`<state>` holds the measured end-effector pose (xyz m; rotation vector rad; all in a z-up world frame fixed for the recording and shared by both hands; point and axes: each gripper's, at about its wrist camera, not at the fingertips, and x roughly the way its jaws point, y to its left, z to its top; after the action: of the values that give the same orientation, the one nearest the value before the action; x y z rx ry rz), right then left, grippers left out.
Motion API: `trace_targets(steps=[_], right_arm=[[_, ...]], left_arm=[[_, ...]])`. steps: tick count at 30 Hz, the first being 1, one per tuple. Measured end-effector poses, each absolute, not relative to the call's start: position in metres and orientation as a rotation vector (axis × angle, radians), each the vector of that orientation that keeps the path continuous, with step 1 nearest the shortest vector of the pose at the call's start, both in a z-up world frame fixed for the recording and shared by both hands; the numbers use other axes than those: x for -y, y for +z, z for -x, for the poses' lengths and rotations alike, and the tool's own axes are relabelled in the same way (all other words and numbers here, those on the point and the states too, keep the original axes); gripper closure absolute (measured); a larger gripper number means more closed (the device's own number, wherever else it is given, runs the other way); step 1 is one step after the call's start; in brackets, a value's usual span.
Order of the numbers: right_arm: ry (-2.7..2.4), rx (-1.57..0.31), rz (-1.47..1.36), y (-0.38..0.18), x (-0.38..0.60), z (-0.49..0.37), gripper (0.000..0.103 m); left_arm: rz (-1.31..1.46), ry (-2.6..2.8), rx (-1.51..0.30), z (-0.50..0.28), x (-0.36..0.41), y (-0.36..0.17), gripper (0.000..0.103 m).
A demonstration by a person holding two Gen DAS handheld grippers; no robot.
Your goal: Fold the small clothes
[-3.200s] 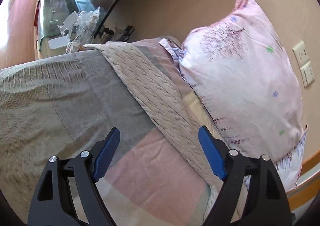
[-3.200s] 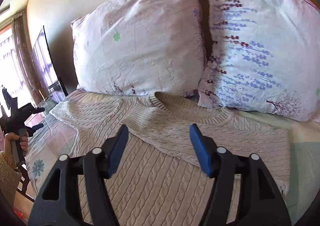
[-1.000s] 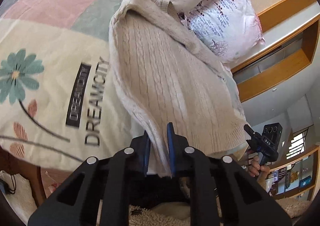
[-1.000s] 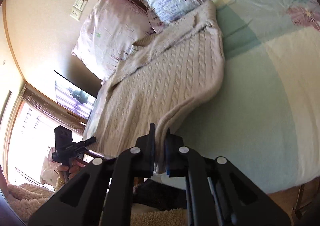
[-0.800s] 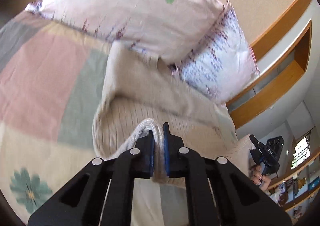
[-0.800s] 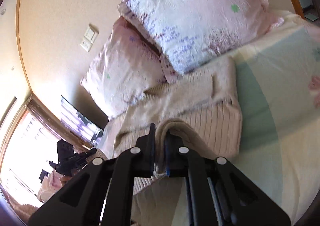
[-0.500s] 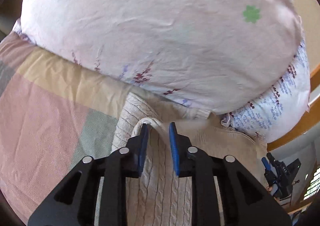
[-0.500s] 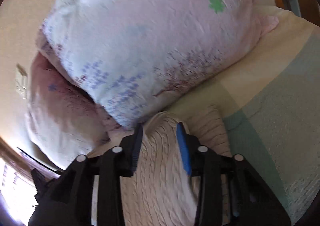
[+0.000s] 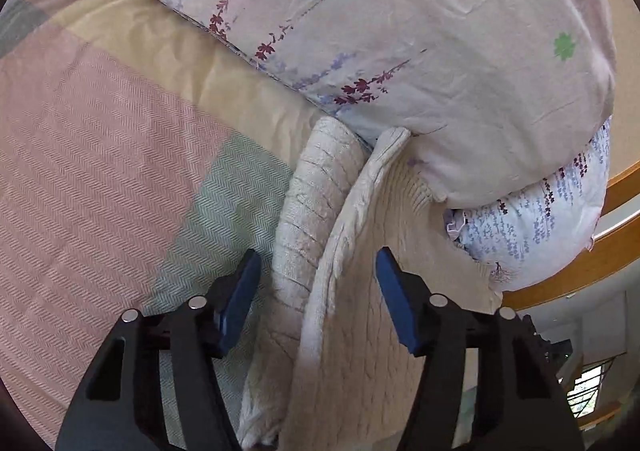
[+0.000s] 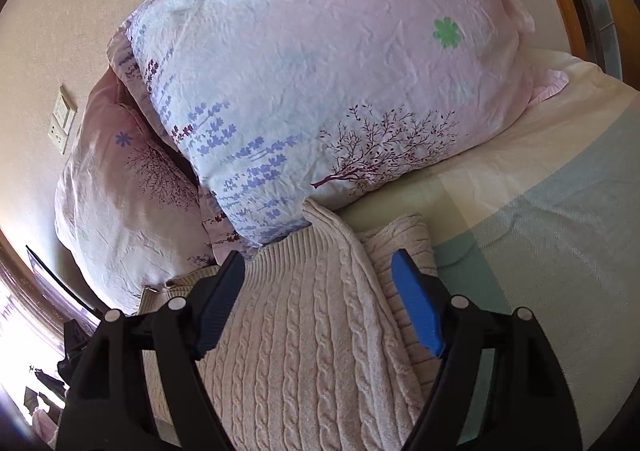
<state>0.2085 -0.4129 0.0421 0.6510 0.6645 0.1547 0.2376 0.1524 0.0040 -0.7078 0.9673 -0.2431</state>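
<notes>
A cream cable-knit sweater (image 9: 344,291) lies folded over on the bed, its top edge against the pillows. My left gripper (image 9: 318,299) is open, its blue pads on either side of the sweater's left folded edge, holding nothing. In the right wrist view the sweater (image 10: 304,351) shows its folded-over layer on top. My right gripper (image 10: 320,303) is open over the sweater's right folded corner, holding nothing.
Two floral pillows (image 9: 400,31) (image 10: 320,71) stand against the wall just beyond the sweater. The patchwork bedspread (image 9: 100,171) (image 10: 540,231) spreads to both sides. A wooden bed frame (image 9: 580,271) and wall sockets (image 10: 62,119) lie behind.
Both grippers carried the sweater's bottom hem up to the pillows, folding it in half. They then opened and let go of the hem.
</notes>
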Motion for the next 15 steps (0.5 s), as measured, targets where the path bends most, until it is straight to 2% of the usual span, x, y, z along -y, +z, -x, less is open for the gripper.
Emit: trace_targets(steps=[1,2,5,9,12,15], right_arm=[[0.159,-0.661,-0.659,0.043,0.414,-0.208,0.028],[0.164,-0.658,-0.667,0.044,0.416,-0.208,0.028],[0.175,-0.65,-0.696,0.047,0.423,-0.206,0.028],[0.185,-0.597,-0.761,0.056,0.438,-0.201,0.028],[0.172,-0.526,-0.808,0.064,0.455,-0.194,0.028],[0.098,-0.522,-0.757,0.062,0.472,-0.192,0.028]], left_arm=[[0.717,-0.253,-0.982,-0.24,-0.148,0.0,0.077],[0.771,-0.277,-0.999,-0.241,-0.146,-0.006,0.086],[0.877,-0.367,-0.936,-0.234,-0.138,0.006,0.089],[0.902,-0.554,-0.817,-0.227,-0.086,0.063,0.09],[0.908,-0.746,-0.799,-0.237,-0.002,0.088,0.09],[0.979,-0.97,-0.855,-0.259,0.1,0.079,0.09]])
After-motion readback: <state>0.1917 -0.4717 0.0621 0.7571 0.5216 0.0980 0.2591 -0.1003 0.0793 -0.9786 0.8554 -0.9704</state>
